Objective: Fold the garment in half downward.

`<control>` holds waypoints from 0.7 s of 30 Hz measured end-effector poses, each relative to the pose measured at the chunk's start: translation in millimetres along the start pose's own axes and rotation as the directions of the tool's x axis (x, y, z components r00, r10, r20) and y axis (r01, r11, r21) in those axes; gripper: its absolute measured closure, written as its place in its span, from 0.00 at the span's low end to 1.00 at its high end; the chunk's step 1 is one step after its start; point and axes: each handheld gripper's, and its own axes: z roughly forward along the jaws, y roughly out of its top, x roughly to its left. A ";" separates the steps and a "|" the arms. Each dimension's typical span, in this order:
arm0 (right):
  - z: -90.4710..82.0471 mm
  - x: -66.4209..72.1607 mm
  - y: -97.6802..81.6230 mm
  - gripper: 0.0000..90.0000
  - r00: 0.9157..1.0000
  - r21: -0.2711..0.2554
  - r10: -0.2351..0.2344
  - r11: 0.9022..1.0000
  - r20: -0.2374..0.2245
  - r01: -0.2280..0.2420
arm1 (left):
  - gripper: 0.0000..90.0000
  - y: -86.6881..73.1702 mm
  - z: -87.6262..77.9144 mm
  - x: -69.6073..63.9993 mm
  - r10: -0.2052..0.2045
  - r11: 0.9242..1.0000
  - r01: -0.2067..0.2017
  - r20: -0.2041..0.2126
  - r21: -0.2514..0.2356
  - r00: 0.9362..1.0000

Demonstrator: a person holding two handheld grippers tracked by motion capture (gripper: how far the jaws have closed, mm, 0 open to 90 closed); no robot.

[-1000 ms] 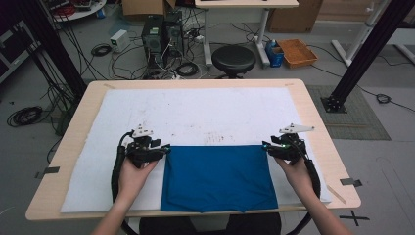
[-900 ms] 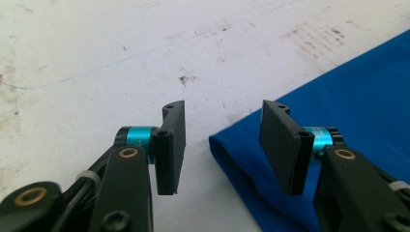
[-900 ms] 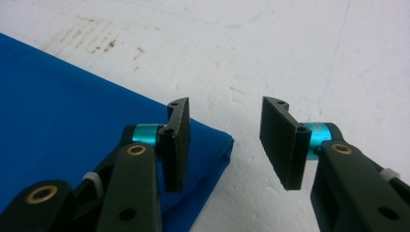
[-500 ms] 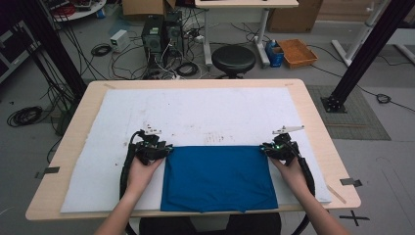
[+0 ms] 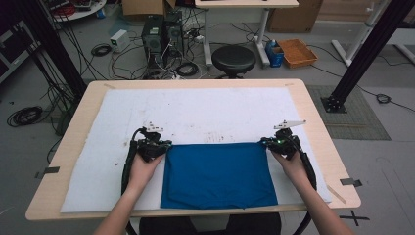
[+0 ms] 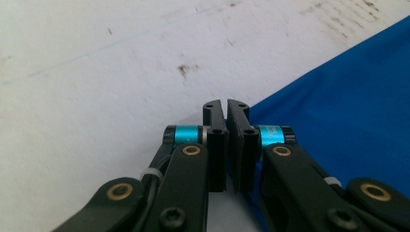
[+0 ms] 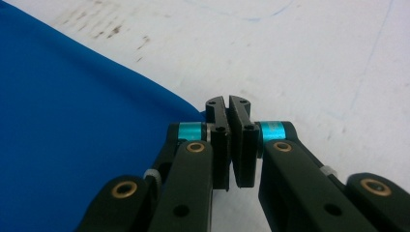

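Pinching blue cloth (image 5: pixel 218 174) far corners, left tool (image 5: pixel 164 146), right tool (image 5: pixel 265 142)

Smooth matt blue cloth (image 5: pixel 218 174) on stained white sheet (image 5: pixel 215 115).

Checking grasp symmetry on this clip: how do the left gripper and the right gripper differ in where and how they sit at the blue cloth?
The left gripper sits at the blue cloth's far left corner; the right gripper sits at its far right corner. In its own view the left gripper has cloth on its right; the right gripper has cloth on its left. Shared: both have just been closing, their jaws now together at the cloth's corner edge, over the white mat.
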 end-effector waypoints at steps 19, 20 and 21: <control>30.4 -26.9 36.8 0.97 0.999 0.006 -0.012 1.000 0.031 0.011 | 0.96 30.3 28.5 21.8 -0.013 1.000 0.013 -0.034 -0.012 0.999; 29.6 -26.8 37.1 0.96 0.999 0.002 -0.012 1.000 0.030 0.012 | 0.95 30.5 28.5 21.5 -0.010 1.000 0.009 -0.032 -0.012 0.999; 28.9 -26.4 37.3 0.92 0.999 -0.004 -0.012 1.000 0.032 0.012 | 0.94 30.6 28.3 21.1 -0.011 1.000 0.010 -0.034 -0.015 0.999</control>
